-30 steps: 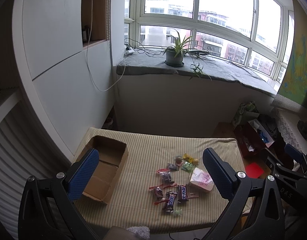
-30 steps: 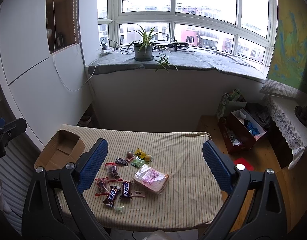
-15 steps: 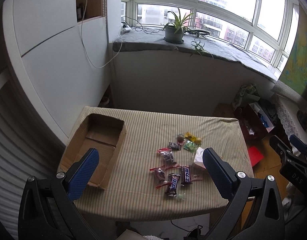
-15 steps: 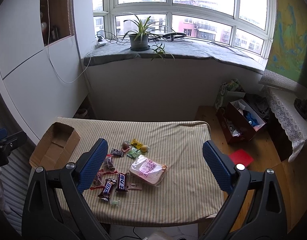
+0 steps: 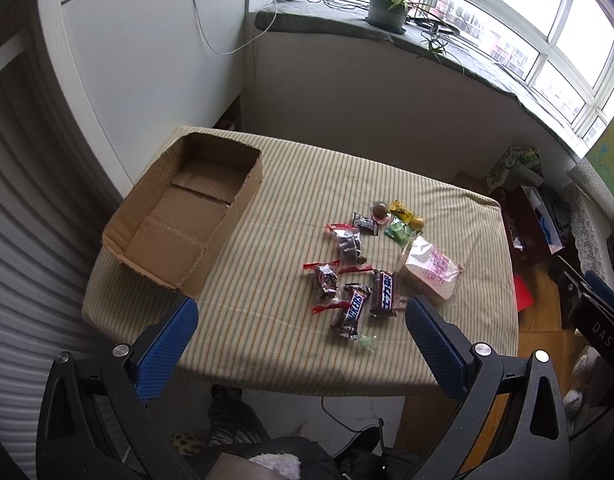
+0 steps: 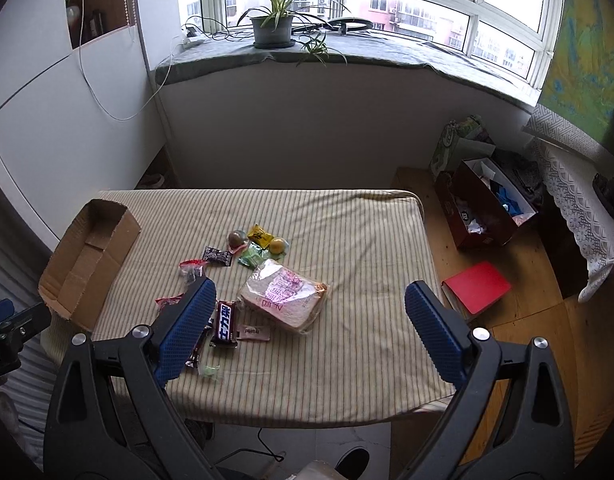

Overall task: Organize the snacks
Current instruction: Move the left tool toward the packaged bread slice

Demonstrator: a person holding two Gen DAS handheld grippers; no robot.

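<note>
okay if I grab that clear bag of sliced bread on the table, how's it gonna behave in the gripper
The bread bag looks soft, so it will probably squash and sag under the open right gripper. Its loose, glossy plastic may slip or bunch. It seems light for its bulk, so pushing would likely slide it across the striped cloth.

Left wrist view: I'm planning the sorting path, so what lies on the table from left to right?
Cardboard box → clear red-sealed candy packet → Snickers bar → bar with the blue label → bagged bread.
</note>
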